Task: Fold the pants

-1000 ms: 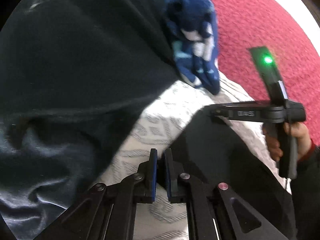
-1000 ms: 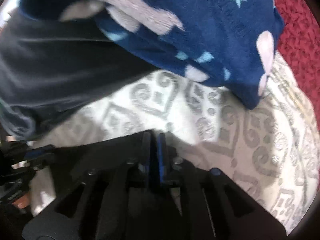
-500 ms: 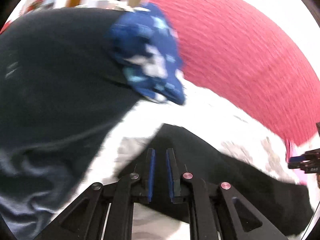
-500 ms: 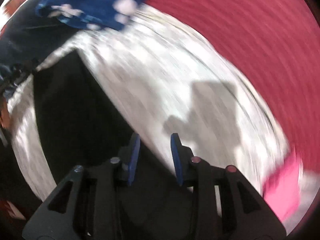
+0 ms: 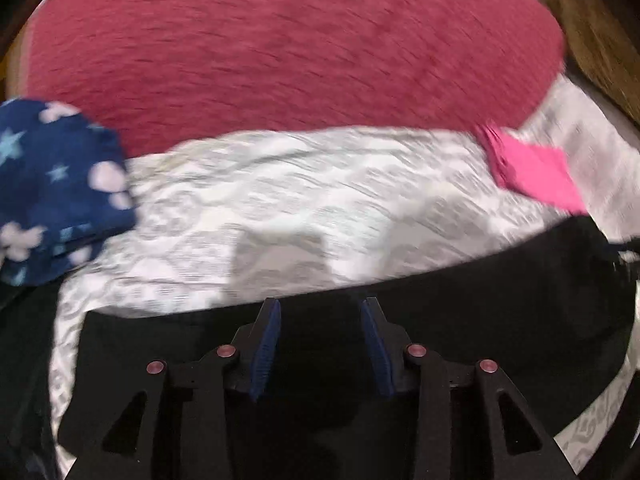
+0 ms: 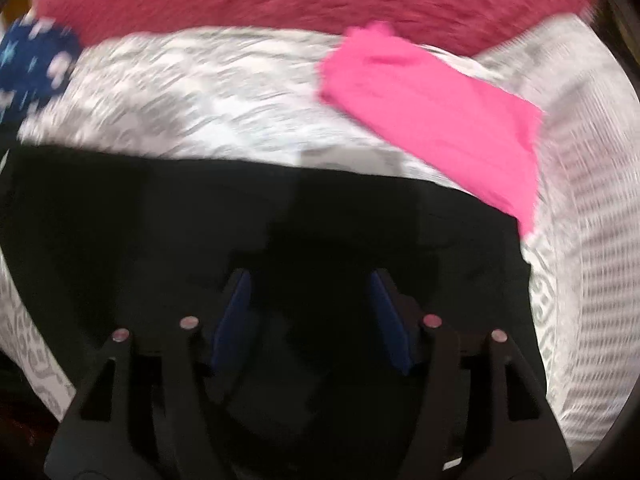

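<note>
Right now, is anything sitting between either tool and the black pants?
Nothing visible does. Both the left tool and the right tool hang open directly over the black pants. The pink cloth lies beyond the pants' far edge, overlapping its right corner; the blue star-print garment sits far left.

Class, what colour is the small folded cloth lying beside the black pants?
Bright pink folded cloth, clearest in the right wrist view.

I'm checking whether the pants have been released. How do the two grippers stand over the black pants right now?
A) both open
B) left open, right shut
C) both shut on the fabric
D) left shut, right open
A: the left gripper and the right gripper each show blue pads set wide apart above the black pants, with no fabric pinched between them.
</note>
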A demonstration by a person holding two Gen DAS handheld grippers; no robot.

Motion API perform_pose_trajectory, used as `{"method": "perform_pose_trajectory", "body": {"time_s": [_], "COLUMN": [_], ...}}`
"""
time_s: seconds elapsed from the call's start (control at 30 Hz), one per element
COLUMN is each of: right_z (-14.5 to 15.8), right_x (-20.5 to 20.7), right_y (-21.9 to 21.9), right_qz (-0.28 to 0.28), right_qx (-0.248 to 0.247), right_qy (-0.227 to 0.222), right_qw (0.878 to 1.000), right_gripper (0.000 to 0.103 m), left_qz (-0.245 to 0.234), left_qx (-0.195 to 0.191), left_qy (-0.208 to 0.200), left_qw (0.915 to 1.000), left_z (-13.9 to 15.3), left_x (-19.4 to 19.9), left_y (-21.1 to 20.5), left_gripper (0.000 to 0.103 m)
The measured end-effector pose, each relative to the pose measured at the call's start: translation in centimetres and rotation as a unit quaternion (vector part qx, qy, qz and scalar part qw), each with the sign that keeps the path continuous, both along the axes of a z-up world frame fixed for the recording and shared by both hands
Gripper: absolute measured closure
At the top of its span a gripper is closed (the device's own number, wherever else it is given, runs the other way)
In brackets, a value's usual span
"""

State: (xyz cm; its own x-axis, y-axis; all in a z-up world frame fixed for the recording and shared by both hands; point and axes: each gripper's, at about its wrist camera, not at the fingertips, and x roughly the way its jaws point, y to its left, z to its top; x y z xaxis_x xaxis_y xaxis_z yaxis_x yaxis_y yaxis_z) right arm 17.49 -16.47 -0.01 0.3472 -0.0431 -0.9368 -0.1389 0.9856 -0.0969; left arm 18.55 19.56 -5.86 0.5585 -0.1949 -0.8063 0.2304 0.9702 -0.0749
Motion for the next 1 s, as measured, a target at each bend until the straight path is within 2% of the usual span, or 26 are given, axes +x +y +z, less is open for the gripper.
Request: {"method": "perform_pose_trajectory", "body": {"time_s": [0.17, 0.27, 0.4, 0.57, 0.73, 0.83, 0.87, 0.9, 0.93, 1.0], "right_z": [0.3, 1.1, 1.8, 1.1, -1.0, -2.5, -3.0, -3.5, -3.6, -2.3], "right_x": [0.0, 0.2, 0.5, 1.2, 4.4, 5.9, 6.2, 6.3, 6.2, 5.3], "right_y": [-6.5, -12.2, -19.3, -21.1, -19.3, -19.2, -19.3, -19.5, -19.3, -18.8], "right_qz": [-0.08, -0.135, -0.207, -0.191, -0.148, -0.14, -0.143, -0.146, -0.146, -0.137], "right_qx": [-0.004, 0.03, 0.102, 0.162, 0.154, 0.182, 0.188, 0.196, 0.196, 0.216], "right_qy": [-0.016, -0.027, -0.043, -0.04, -0.015, 0.003, 0.009, 0.015, 0.014, -0.017], "right_qw": [0.997, 0.99, 0.972, 0.967, 0.977, 0.973, 0.972, 0.97, 0.969, 0.966], "right_gripper": [0.04, 0.04, 0.04, 0.04, 0.033, 0.033, 0.035, 0.053, 0.064, 0.075], "left_qz": [-0.015, -0.017, -0.018, -0.022, -0.025, -0.02, -0.019, -0.016, -0.013, -0.004], "left_qx": [0.009, 0.017, 0.012, 0.019, 0.033, 0.037, 0.038, 0.039, 0.039, 0.038], "left_qy": [0.026, 0.029, 0.03, 0.048, 0.053, 0.054, 0.055, 0.055, 0.054, 0.053], "left_qw": [0.9995, 0.9993, 0.9993, 0.9984, 0.9977, 0.9976, 0.9976, 0.9976, 0.9976, 0.9979], "left_z": [-0.6, -0.4, 0.0, -0.8, -0.8, -0.6, -0.5, -0.4, -0.4, -0.2], "left_x": [-0.3, -0.7, -1.1, -1.0, -1.0, -1.2, -1.3, -1.3, -1.4, -1.5], "left_y": [-2.9, -3.9, -5.1, -6.9, -8.3, -8.4, -8.3, -8.2, -8.0, -7.5], "left_gripper": [0.06, 0.06, 0.06, 0.06, 0.06, 0.06, 0.06, 0.06, 0.06, 0.06]}}
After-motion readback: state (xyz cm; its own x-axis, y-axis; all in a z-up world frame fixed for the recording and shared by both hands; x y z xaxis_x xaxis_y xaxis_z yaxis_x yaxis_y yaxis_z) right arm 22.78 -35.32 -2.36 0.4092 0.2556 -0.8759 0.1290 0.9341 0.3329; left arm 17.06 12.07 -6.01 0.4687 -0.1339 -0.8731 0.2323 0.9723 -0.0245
